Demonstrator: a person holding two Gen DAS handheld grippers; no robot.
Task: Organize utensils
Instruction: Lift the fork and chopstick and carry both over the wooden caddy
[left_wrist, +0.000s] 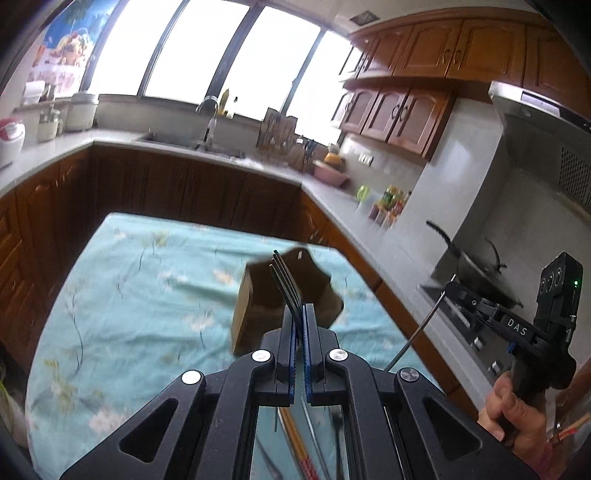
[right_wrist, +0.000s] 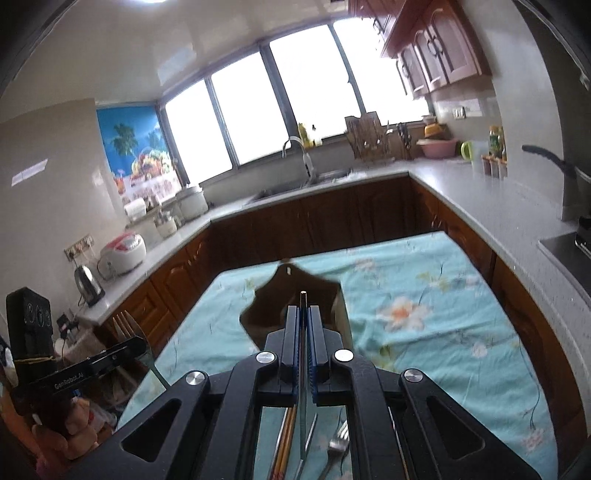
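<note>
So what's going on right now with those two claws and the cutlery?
Left gripper shut on a fork. Right gripper shut on a thin metal utensil. Wooden holder ahead on the table, nothing blocking.

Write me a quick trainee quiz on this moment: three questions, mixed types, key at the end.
1. True or false: the left claw is shut on a fork.
2. What stands on the teal floral tablecloth ahead of both claws? A) a wooden utensil holder B) a kettle C) a frying pan
3. Fill in: the right claw grips a slim metal utensil; on the cloth beneath it lie a second fork and a pair of ____.

Key: 1 true; 2 A; 3 chopsticks.
</note>
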